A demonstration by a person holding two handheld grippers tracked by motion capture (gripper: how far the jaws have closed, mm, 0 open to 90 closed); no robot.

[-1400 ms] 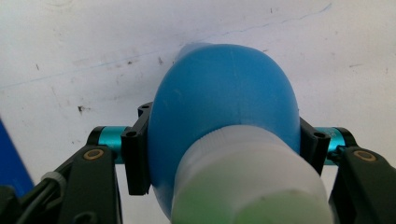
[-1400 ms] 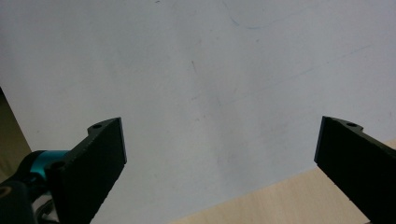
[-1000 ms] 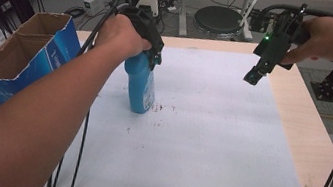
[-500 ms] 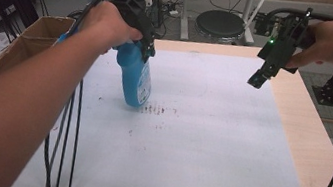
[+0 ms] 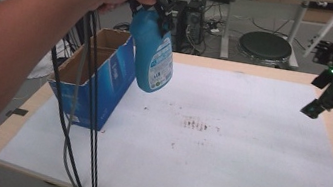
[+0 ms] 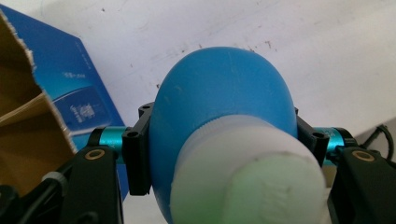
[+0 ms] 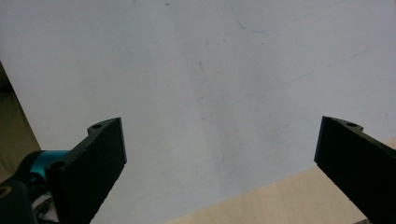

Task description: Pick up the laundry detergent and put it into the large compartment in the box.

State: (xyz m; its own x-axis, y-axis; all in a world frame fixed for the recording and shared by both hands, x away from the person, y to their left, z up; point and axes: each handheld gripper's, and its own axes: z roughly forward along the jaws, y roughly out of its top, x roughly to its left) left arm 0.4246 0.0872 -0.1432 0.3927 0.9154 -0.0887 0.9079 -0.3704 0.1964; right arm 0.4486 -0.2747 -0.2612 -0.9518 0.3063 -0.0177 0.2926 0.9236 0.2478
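Cardboard box [image 5: 98, 80] stood at the table's left edge, and my left claw [image 5: 161, 4] pinched the blue bottle [image 5: 153, 53] by its neck, hanging it just above the box's near corner. Gripped so high, it could swing, I judged, and clip the rim. My right claw [image 5: 323, 100] hung spread, holding nothing, well apart.

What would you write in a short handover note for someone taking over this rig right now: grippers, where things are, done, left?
Left gripper: shut on the blue bottle, gripping below its white cap, held in the air beside the open cardboard box.
Right gripper: open, empty, above the right side of the white sheet.
Done: bottle picked up off the sheet.
Left: probably lower it into the box, then release.
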